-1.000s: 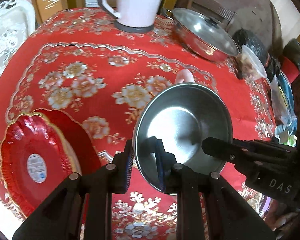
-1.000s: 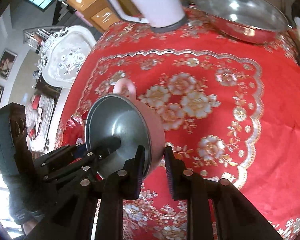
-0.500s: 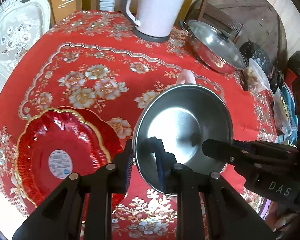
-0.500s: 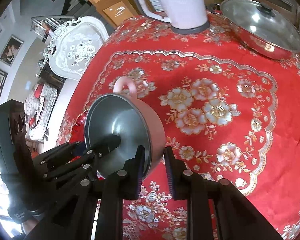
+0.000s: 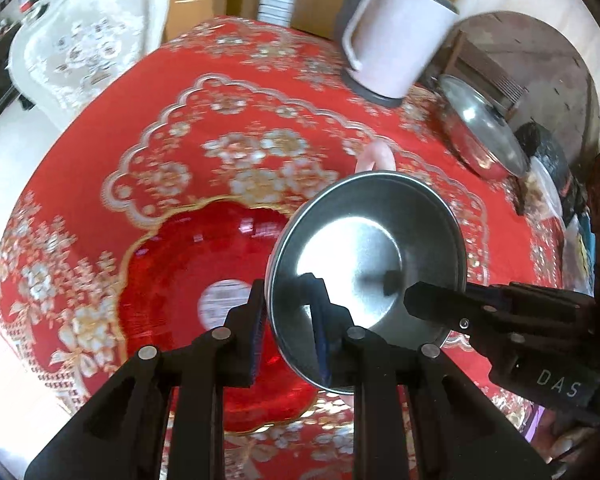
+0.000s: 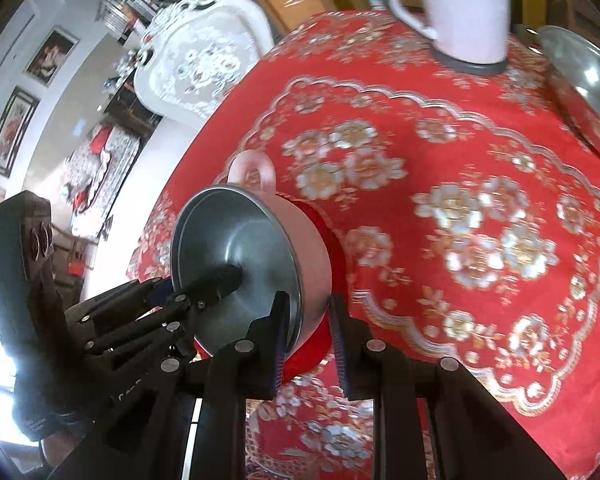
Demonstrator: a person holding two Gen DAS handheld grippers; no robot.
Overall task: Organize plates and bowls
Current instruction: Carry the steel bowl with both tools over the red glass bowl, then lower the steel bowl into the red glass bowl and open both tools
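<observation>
A pink bowl with a steel inside (image 5: 366,256) and a loop handle (image 5: 374,158) hangs tilted above the table, held from two sides. My left gripper (image 5: 290,316) is shut on its near-left rim, and my right gripper (image 6: 308,320) is shut on the opposite rim, one finger inside and one outside. In the right wrist view the same bowl (image 6: 244,264) shows its pink wall. Under it lies a red scalloped plate (image 5: 204,272) with a gold edge and a white sticker; the red plate (image 6: 332,240) peeks out behind the bowl.
A pink kettle (image 5: 392,44) stands at the back of the red flowered tablecloth (image 6: 480,216). A lidded steel pan (image 5: 480,128) sits at the back right, with bags and clutter beyond it. A white ornate chair (image 5: 88,44) stands past the table's left edge.
Both grippers have carried the bowl to the left and back, so it now hangs over the red plate instead of beside it. Both grips are unchanged.
</observation>
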